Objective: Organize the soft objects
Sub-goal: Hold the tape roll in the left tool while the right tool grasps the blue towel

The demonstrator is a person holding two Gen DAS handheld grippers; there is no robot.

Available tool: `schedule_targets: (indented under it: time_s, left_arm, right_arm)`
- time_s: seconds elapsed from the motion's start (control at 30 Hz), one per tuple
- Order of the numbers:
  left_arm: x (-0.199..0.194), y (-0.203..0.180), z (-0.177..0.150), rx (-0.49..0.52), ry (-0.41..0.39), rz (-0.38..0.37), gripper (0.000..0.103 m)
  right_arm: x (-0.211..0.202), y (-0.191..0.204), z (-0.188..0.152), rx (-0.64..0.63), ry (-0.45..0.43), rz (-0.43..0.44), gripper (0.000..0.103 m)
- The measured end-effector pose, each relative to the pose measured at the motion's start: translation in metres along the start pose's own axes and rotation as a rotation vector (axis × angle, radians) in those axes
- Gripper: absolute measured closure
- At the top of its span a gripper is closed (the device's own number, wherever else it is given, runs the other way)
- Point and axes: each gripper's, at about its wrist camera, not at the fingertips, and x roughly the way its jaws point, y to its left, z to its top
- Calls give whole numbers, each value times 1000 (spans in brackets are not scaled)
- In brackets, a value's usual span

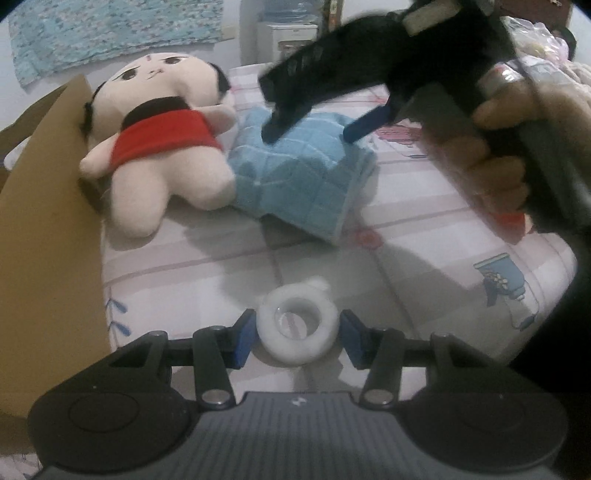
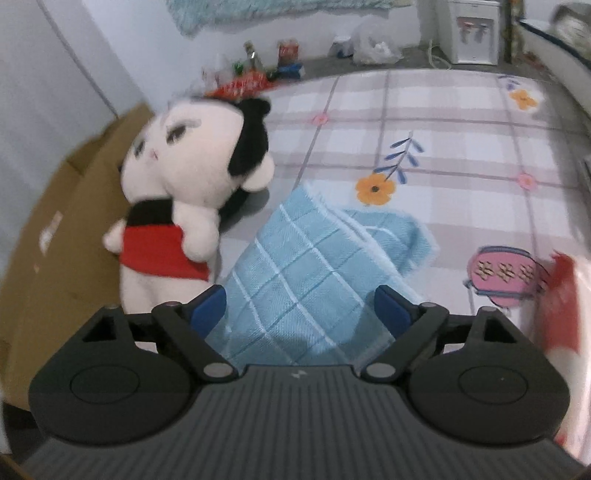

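Observation:
A plush doll (image 1: 162, 147) with a red top and black hair lies on the bed, also in the right wrist view (image 2: 184, 206). A folded light-blue checked towel (image 1: 295, 173) lies beside it, touching it. My right gripper (image 2: 301, 308) is open and hovers right over the towel (image 2: 303, 280), one pad on each side; it shows from outside in the left wrist view (image 1: 310, 129). My left gripper (image 1: 297, 338) is open around a white roll of soft tape (image 1: 297, 332) that lies on the sheet.
A brown cardboard box (image 1: 44, 240) stands against the bed's left side, next to the doll (image 2: 74, 240). The bed has a checked floral sheet (image 2: 443, 140). A red and white packet (image 2: 561, 306) lies at the right. Bottles and a water dispenser (image 2: 472, 33) stand beyond.

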Motion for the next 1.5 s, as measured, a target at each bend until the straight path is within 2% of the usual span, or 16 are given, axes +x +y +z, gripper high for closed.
schedule_targets:
  time_s: [0.07, 0.2, 0.23, 0.33, 0.47, 0.6, 0.67, 0.73, 0.83, 0.9, 1.07, 1.1, 1.17, 1.33, 1.47, 1.5]
  left_arm:
    - [-1, 3, -1, -11, 0, 3, 53]
    - [-3, 7, -2, -22, -3, 7, 53]
    - [-3, 7, -2, -22, -5, 6, 53]
    - [-3, 8, -1, -24, -9, 7, 53]
    - [-3, 6, -2, -33, -13, 6, 53]
    - [-3, 7, -3, -38, -15, 7, 53]
    - [-3, 6, -3, -38, -16, 11, 53]
    - [-3, 6, -3, -38, -17, 16, 53]
    - [-2, 4, -3, -40, -17, 24, 53]
    - [-2, 3, -4, -39, -18, 29, 53]
    - [-2, 3, -2, -54, -8, 38, 53]
    - [-1, 3, -1, -56, -6, 40, 53]
    - [-1, 3, -1, -60, -3, 43, 53]
    - [-1, 3, 0, -66, 0, 44, 53]
    - [-1, 4, 0, -72, 0, 47, 53]
    - [-1, 4, 0, -73, 0, 49, 53]
  right_arm:
    - [17, 6, 1, -41, 41, -24, 19]
    - [25, 18, -11, -153, 54, -120, 66]
    - [21, 18, -14, -167, 56, -112, 75]
    - [8, 7, -20, -133, 97, -79, 80]
    - [-15, -7, -41, -123, 140, -78, 81]
    - [-44, -8, -68, -158, 221, -67, 76]
    - [-58, -11, -76, -147, 229, -67, 64]
    - [-71, -16, -76, -103, 187, -72, 28]
    - [-84, -20, -66, -36, 79, -70, 10]
    - [-81, -21, -60, -21, 51, -72, 9]
    - [-44, -21, -53, -40, 118, -114, 7]
    - [-36, -21, -54, -35, 138, -115, 1]
    - [-26, -21, -58, -24, 156, -98, 1]
    - [-18, 7, -71, -197, 168, -153, 1]
    - [-16, 15, -76, -253, 161, -189, 7]
    - [-16, 15, -76, -252, 158, -192, 14]
